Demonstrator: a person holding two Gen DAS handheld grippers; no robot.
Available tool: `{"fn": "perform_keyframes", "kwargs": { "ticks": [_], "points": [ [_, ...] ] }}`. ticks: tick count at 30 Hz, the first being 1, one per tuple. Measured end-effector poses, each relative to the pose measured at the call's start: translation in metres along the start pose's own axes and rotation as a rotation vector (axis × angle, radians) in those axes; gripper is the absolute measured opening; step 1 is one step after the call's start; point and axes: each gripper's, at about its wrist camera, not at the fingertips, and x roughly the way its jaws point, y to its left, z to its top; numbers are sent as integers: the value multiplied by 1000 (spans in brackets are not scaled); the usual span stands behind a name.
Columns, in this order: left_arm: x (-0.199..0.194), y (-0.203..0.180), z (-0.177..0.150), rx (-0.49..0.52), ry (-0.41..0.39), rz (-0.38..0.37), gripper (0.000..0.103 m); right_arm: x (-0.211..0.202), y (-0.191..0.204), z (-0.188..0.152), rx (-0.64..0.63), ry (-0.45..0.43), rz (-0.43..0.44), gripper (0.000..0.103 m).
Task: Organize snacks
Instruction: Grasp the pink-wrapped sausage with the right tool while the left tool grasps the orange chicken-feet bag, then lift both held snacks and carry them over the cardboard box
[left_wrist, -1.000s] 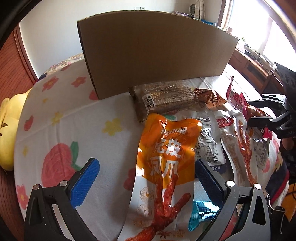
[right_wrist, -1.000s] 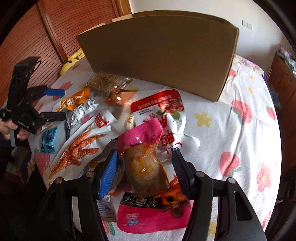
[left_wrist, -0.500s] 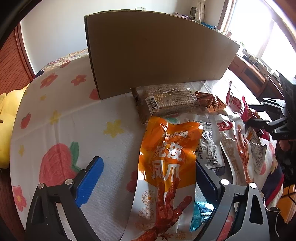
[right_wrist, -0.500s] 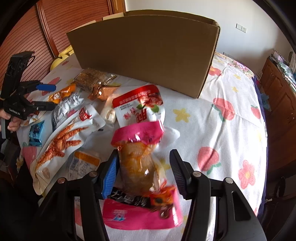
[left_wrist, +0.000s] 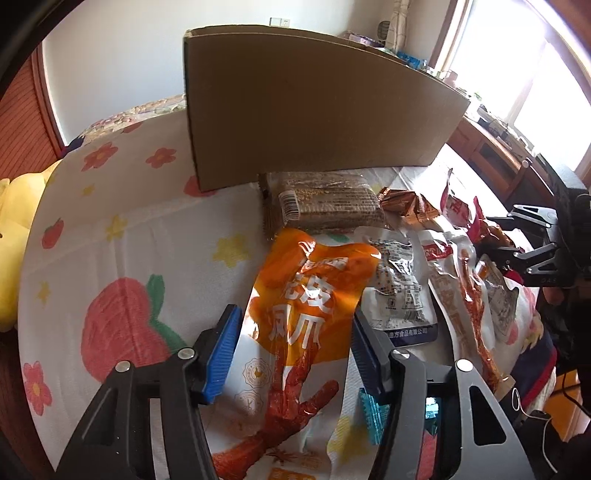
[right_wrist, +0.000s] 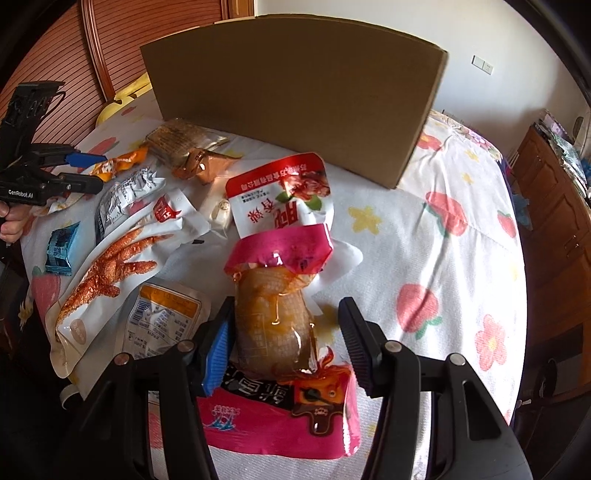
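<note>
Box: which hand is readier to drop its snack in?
Right. The right tongs seem to grip the pink pack, lifted toward the box. The left tongs have just been closing around the orange pack, which lies on the cloth.

Left gripper (left_wrist: 295, 332) low in view, jaws just been closing, blue pads at both sides of orange snack bag (left_wrist: 306, 295) with red chicken foot picture. Can't tell if pads press bag. Big cardboard box (left_wrist: 314, 110) stands behind on flowery cloth (left_wrist: 122, 236). Brown cracker pack (left_wrist: 328, 201) touches box. Grey-white packet (left_wrist: 400, 295) just beside orange bag. Right gripper (left_wrist: 532, 243) at far right edge.
</note>
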Motion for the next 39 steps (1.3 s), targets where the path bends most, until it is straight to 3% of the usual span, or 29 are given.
{"fn": "perform_keyframes", "kwargs": {
  "ticks": [5,7,12,22,39],
  "points": [
    [-4,6,-1,-22,1,-10,57,-2,-4,-4,13,-2,-3,56],
    [-5,7,-1,-27,-1,-10,55,-3,-3,-6,10,-7,0,50],
    [-11,5,-7,-23,-10,-1,53,-8,-2,-13,10,-20,0,45],
    [-44,1,-13,-26,-84,-1,53,-29,-6,-17,37,-70,-5,42],
    [-92,-19,35,34,-253,37,53,-86,-10,40,28,-265,-5,42]
  ]
}}
